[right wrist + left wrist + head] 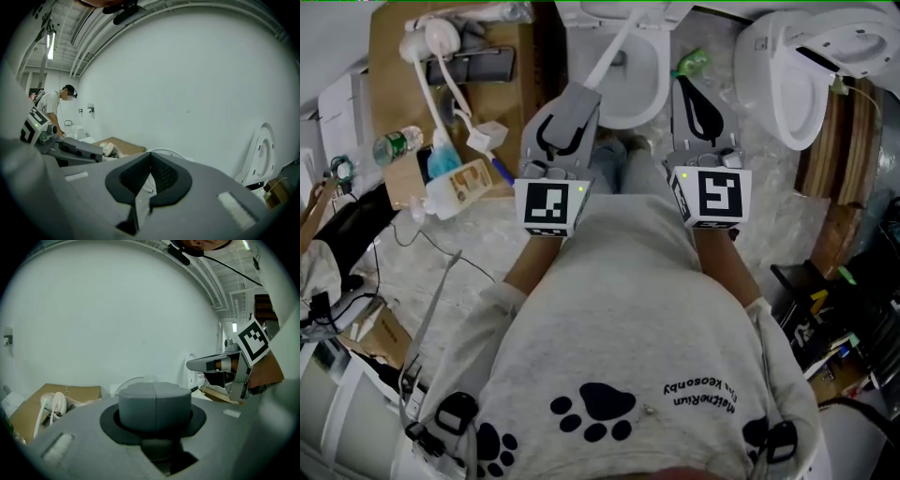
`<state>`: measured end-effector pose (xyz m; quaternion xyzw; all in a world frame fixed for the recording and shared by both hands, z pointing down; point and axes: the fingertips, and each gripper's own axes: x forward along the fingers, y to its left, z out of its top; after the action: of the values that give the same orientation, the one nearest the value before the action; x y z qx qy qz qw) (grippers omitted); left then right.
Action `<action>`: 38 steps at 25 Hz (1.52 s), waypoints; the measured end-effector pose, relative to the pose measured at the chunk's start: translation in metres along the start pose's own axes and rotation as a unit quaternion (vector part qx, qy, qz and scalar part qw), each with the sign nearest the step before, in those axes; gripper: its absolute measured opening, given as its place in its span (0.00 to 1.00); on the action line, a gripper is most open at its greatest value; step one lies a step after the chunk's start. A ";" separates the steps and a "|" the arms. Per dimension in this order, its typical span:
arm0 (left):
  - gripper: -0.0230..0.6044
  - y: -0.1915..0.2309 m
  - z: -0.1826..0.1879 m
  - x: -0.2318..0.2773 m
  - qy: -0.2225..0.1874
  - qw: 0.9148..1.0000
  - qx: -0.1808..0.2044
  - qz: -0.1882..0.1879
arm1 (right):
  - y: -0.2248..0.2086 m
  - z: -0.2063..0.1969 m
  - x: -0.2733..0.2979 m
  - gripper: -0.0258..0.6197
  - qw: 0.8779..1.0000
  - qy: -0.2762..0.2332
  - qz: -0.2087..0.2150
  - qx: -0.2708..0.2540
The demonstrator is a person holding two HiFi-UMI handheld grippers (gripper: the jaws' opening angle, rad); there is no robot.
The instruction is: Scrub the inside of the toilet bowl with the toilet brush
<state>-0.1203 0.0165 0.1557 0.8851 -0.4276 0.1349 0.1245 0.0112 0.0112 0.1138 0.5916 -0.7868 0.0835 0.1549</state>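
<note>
Right gripper [150, 163], fingers [165, 174] pressed together, left gripper [70, 149] at left, white wall [187, 84] ahead, white toilet [259, 157] far right

Plain white wall [117, 310], flattened cardboard [394, 103], cluttered floor [478, 234]

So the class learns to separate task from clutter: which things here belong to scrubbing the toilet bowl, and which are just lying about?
Belong to the job:
toilet bowl
white handle over it, probably the brush
left gripper
right gripper

Just lying about:
second toilet
water bottle
labelled white bottle
cardboard
white hose
</note>
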 end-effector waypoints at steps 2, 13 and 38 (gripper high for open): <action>0.28 0.000 -0.001 0.010 0.003 1.000 -0.002 -0.005 | -0.001 -0.005 0.005 0.04 1.000 0.005 0.000 0.003; 0.28 0.000 -0.041 0.048 0.032 0.999 -0.004 -0.011 | -0.019 -0.061 0.031 0.04 0.999 0.046 0.006 0.021; 0.28 -0.006 -0.239 0.107 0.148 0.989 0.003 -0.023 | -0.023 -0.266 0.090 0.04 0.986 0.143 0.041 0.072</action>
<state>-0.0835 0.0230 0.4152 0.8654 -0.3836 0.2627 0.1869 0.0486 0.0070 0.3925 0.5501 -0.7722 0.2299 0.2194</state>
